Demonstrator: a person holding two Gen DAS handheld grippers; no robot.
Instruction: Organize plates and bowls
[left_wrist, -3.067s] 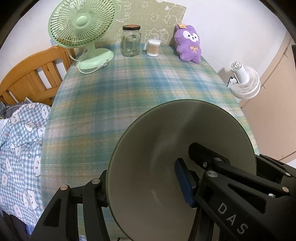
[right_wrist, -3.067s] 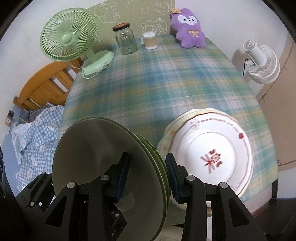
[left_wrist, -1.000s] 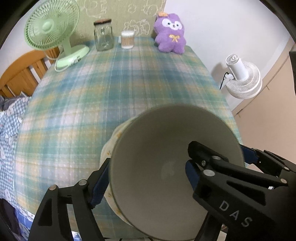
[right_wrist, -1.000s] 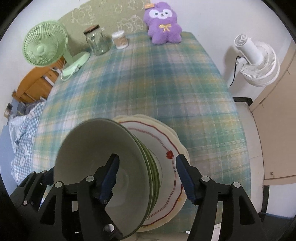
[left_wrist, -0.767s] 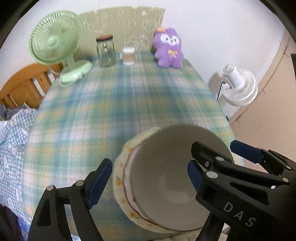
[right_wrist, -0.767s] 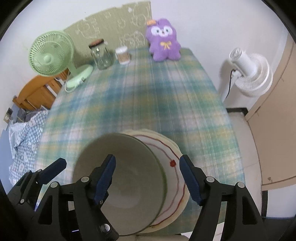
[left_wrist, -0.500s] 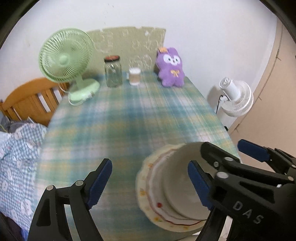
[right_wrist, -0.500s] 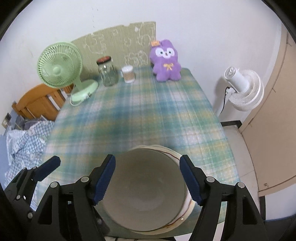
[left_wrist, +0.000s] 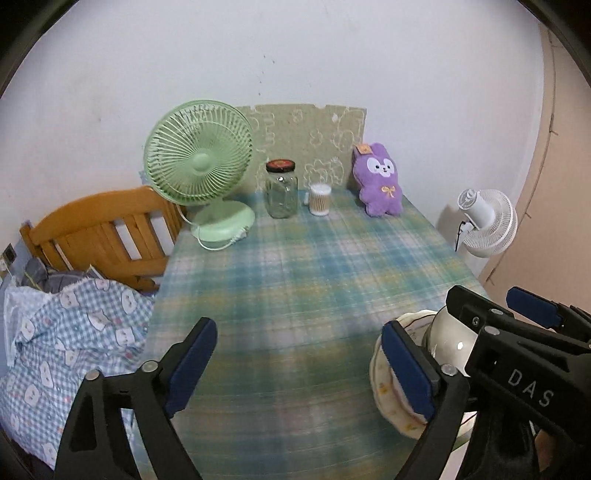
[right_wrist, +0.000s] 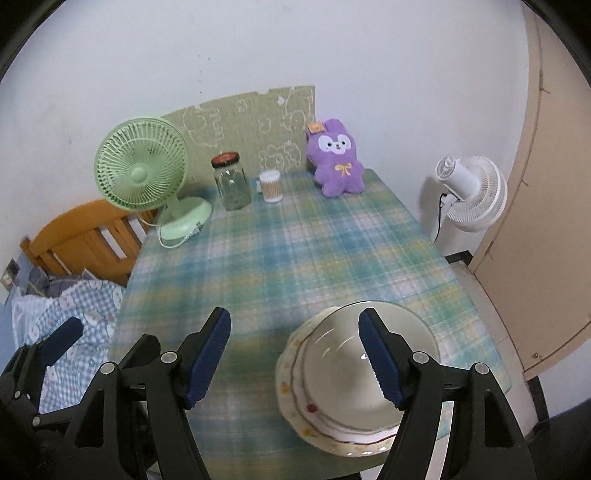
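While both grippers hung spread wide and empty above the table (right_wrist: 295, 258), the bowl (right_wrist: 351, 369) sat nested on the plates (right_wrist: 291, 391) at its near right edge. Left gripper (left_wrist: 299, 365) and right gripper (right_wrist: 295, 354) touched nothing.

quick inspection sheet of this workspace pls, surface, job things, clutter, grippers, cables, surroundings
surface: table under a plaid cloth.
job's things: bowl nested on stacked plates at the near right edge.
clutter: green fan, glass jar, cotton swab tub, purple plush along the far edge.
grippers: left gripper and right gripper open, empty.
cables: green fan's cord; white fan's.
surroundings: white fan, wooden bed frame, door.
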